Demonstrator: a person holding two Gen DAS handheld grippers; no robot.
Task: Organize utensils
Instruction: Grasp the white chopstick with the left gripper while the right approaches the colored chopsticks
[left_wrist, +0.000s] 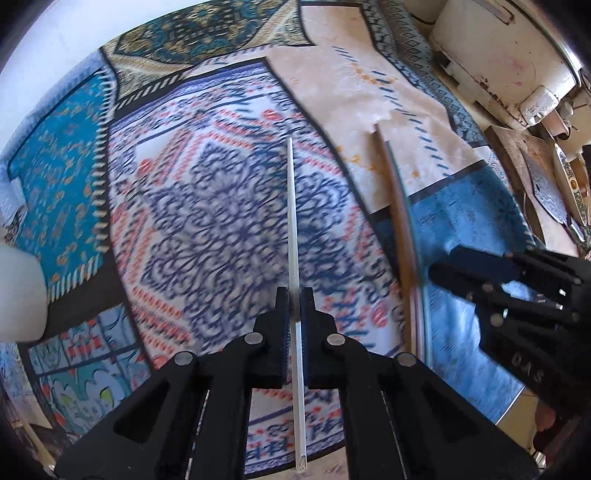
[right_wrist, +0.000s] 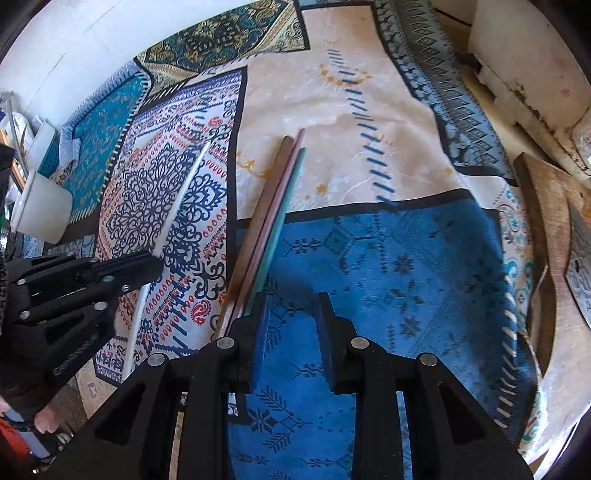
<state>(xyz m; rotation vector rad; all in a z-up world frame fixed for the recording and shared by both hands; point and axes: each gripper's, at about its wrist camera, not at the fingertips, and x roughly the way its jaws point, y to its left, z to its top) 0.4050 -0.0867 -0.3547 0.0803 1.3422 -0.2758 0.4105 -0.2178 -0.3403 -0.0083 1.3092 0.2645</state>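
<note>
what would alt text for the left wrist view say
The left claw is shut on a thin white chopstick above a patterned tablecloth. A bundle of coloured chopsticks lies to its right, beside the right claw.

One legible marking only: raised black letters on the black plastic body of the right gripper (left_wrist: 465, 273), at 4 o'clock in the left wrist view. They appear upside down and read roughly "DAS"; the reading is uncertain. The patterned patchwork tablecloth (right_wrist: 369, 110) carries ornament only, no readable text in either view.
</note>
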